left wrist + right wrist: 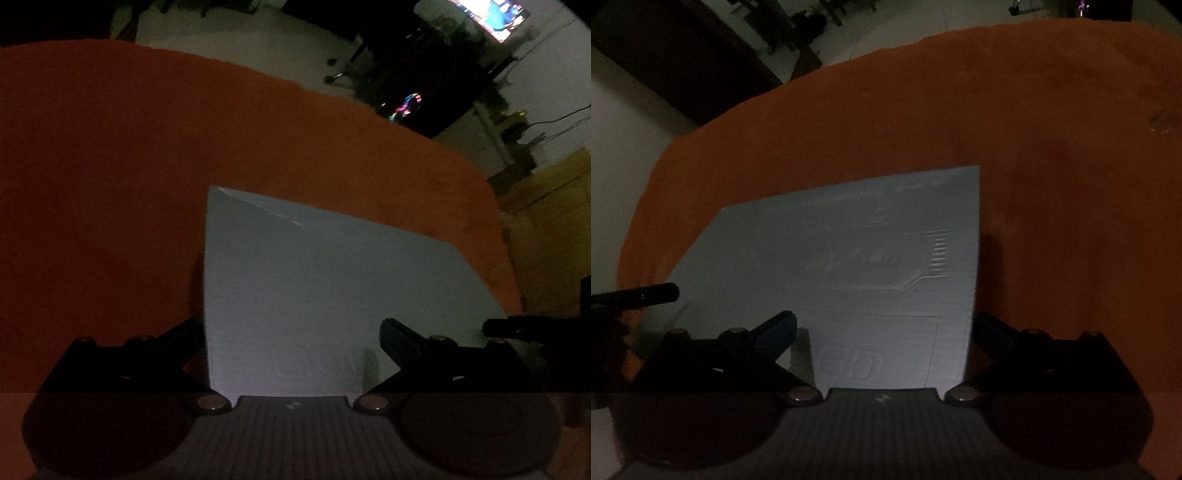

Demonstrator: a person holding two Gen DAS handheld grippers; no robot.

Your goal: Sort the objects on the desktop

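Note:
A flat pale grey board point(314, 280) lies on the orange tabletop point(110, 184). Its face point(871, 258) carries raised lines and the letters "SD". My left gripper point(291, 336) hovers open over the board's left part, its left fingertip at the board's left edge. My right gripper point(884, 330) hovers open over the right part, its right fingertip at the board's right edge. Nothing sits between either pair of fingers. A dark finger of the other gripper shows at the right point(517, 328) and left point(639, 295) sides of the views.
The room is dim. The orange tabletop point(1071, 184) curves away to a rounded far edge, with floor beyond. A lit screen point(495, 18), a dark cabinet with coloured lights point(406, 103) and a cardboard box point(554, 206) stand off the table.

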